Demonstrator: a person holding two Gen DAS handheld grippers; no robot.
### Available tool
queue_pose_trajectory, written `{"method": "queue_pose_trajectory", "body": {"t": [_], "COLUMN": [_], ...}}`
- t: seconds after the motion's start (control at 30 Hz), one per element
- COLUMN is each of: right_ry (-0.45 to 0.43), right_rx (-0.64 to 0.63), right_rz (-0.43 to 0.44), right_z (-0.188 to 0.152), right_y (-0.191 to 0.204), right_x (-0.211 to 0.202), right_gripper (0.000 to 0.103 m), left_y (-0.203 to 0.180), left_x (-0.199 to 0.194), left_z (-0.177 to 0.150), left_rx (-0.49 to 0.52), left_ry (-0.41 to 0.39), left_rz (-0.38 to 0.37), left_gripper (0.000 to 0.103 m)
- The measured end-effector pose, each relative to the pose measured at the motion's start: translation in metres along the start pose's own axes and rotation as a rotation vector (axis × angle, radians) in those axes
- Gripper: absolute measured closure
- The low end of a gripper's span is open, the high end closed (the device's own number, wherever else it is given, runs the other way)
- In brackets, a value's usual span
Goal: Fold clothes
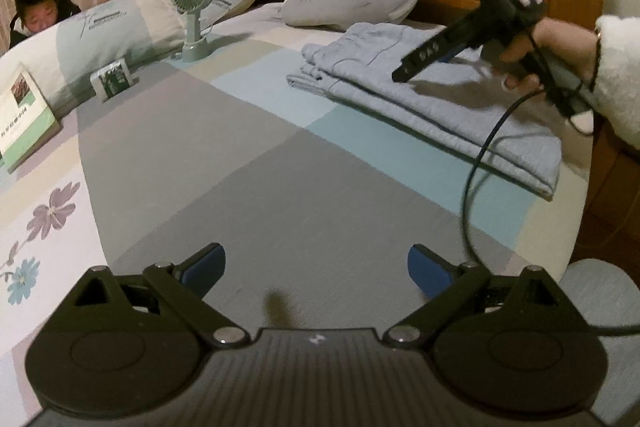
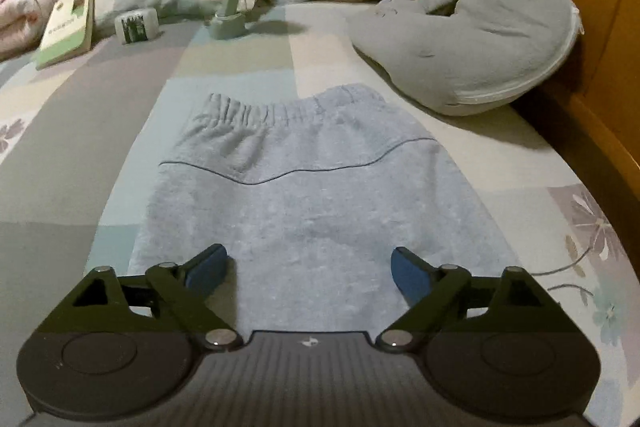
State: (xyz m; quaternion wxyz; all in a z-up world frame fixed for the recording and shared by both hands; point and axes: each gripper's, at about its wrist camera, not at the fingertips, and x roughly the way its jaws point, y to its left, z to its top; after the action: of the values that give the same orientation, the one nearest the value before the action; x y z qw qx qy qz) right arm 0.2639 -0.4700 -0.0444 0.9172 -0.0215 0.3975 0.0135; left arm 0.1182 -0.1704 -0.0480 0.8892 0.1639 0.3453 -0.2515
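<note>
The folded grey trousers point(image 2: 304, 195) lay flat on the patchwork bedsheet point(image 1: 248, 187), waistband at the far end, just near of the grey cushion point(image 2: 480, 39). The right gripper point(image 2: 310, 269) hung over their near end, jaws wide apart, nothing between them. The left gripper point(image 1: 316, 269) stood equally wide over bare sheet. The writing on the book point(image 1: 24, 115) and small box point(image 1: 114, 79) at far left was too blurred to read

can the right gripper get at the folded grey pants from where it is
Probably yes: the right gripper hangs open just above the folded pants, its fingers empty, nothing between them and the cloth.
</note>
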Motion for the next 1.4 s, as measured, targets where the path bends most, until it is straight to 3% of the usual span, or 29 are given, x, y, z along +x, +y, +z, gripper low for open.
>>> {"method": "queue_pose_trajectory", "body": {"t": [0.1, 0.17, 0.33, 0.47, 0.67, 0.8, 1.03, 1.2, 1.4], "right_ry": [-0.039, -0.054, 0.012, 0.041, -0.016, -0.003, 0.074, -0.051, -0.056], "right_rx": [-0.021, -0.042, -0.039, -0.085, -0.087, -0.003, 0.119, 0.280, 0.345], "right_rz": [0.019, -0.004, 0.009, 0.004, 0.014, 0.016, 0.025, 0.005, -0.008], "right_z": [0.009, 0.014, 0.032, 0.042, 0.040, 0.014, -0.056, -0.113, -0.165], "right_y": [0.007, 0.013, 0.031, 0.050, 0.028, -0.002, -0.011, -0.012, 0.005], "right_x": [-0.015, -0.013, 0.036, 0.051, -0.005, -0.041, -0.053, -0.122, -0.160], "right_gripper": [0.009, 0.001, 0.000, 0.000, 0.000, 0.000, 0.000, 0.000, 0.000], "left_y": [0.005, 0.008, 0.010, 0.014, 0.018, 0.016, 0.004, -0.001, -0.019], "left_x": [0.003, 0.004, 0.005, 0.003, 0.001, 0.001, -0.006, -0.018, -0.022], "left_z": [-0.002, -0.004, -0.009, -0.012, -0.011, -0.010, -0.004, -0.001, 0.005], "left_rx": [-0.015, -0.023, -0.022, -0.032, -0.043, -0.047, -0.017, 0.001, 0.007], "left_ry": [-0.004, -0.005, 0.007, 0.018, 0.001, -0.007, 0.002, -0.007, -0.005], "left_rz": [-0.001, -0.007, -0.004, 0.013, 0.011, -0.002, -0.006, 0.023, 0.007], "left_gripper": [0.005, 0.005, 0.005, 0.005, 0.005, 0.005, 0.005, 0.005, 0.005]}}
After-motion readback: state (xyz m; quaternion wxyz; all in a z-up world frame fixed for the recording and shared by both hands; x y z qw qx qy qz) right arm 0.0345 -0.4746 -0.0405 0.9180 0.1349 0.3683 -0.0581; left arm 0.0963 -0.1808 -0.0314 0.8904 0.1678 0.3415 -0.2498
